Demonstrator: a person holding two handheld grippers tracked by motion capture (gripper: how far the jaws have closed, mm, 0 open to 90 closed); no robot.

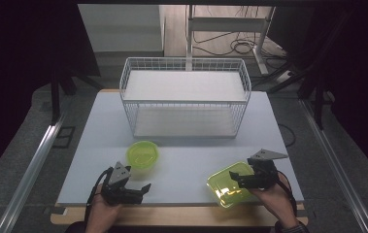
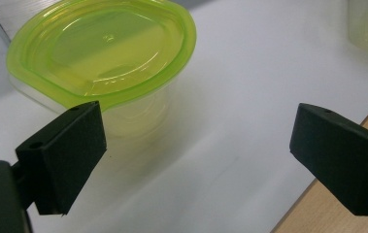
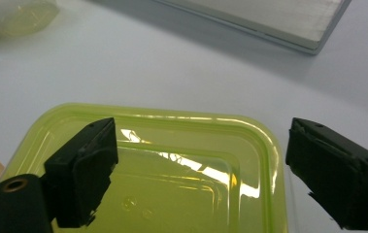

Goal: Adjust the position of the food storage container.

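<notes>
Hovering over two lime-lidded containers, you hold both grippers with jaws apart at the near edge of the white table (image 1: 99,126).

Count two containers, two grippers and one white wire basket (image 1: 185,97), which stands far of centre on the table. Your right gripper (image 1: 235,177) sits above the rectangular container (image 1: 227,187) at near right; its jaws stand wide over the glossy translucent green lid and clamp nothing. That container has rounded corners, and its long axis runs aslant, from near left to far right. Your left gripper (image 1: 145,188) rests at near left, jaws spread and empty, pointing right. Just far of it stands the round container (image 1: 142,154), upright, with a clear tub under a lime lid.
</notes>
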